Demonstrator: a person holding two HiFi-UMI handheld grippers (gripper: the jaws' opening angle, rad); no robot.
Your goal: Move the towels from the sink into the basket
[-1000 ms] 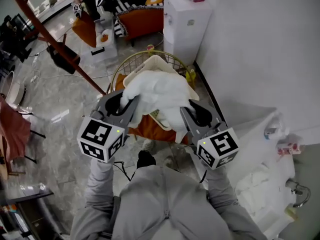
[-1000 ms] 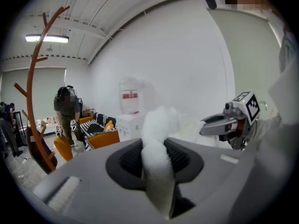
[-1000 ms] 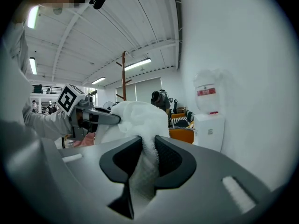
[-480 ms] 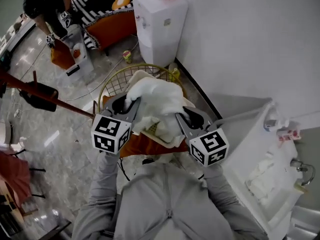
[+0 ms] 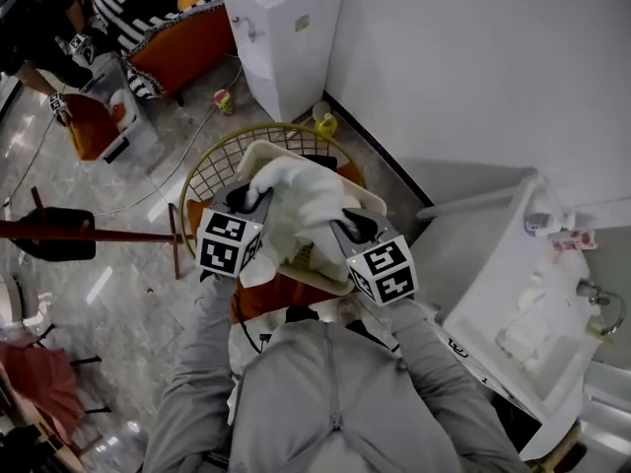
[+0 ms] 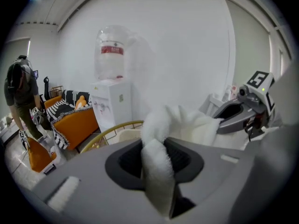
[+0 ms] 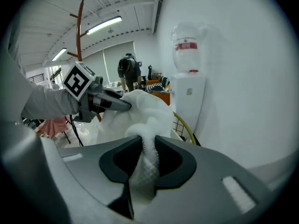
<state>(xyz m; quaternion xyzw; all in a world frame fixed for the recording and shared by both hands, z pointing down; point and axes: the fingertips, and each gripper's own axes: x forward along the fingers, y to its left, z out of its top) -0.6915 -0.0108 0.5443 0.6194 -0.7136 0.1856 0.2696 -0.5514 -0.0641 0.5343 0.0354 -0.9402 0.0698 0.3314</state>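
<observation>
A white fluffy towel [image 5: 296, 200] hangs between my two grippers, low over the gold wire basket [image 5: 212, 166]. My left gripper [image 5: 258, 201] is shut on the towel's left end; in the left gripper view the towel [image 6: 156, 171] is pinched between the jaws. My right gripper [image 5: 340, 221] is shut on the other end, and in the right gripper view a fold of the towel [image 7: 145, 162] is squeezed between its jaws. More white towels [image 5: 523, 328] lie in the white sink [image 5: 483, 294] at the right. The basket holds a cream tub [image 5: 258, 154] and orange cloth [image 5: 281, 292].
A white water dispenser [image 5: 281, 28] stands against the wall beyond the basket. An orange sofa with striped cushions [image 5: 182, 37] is at top left, with a person [image 5: 39, 37] nearby. A brown coat-rack pole [image 5: 89, 235] crosses at the left. A tap [image 5: 601, 304] sits by the sink.
Both grippers have come down with the towel, from above the basket to just over its rim, and have drawn closer together. The view has shifted so the sink shows more.
</observation>
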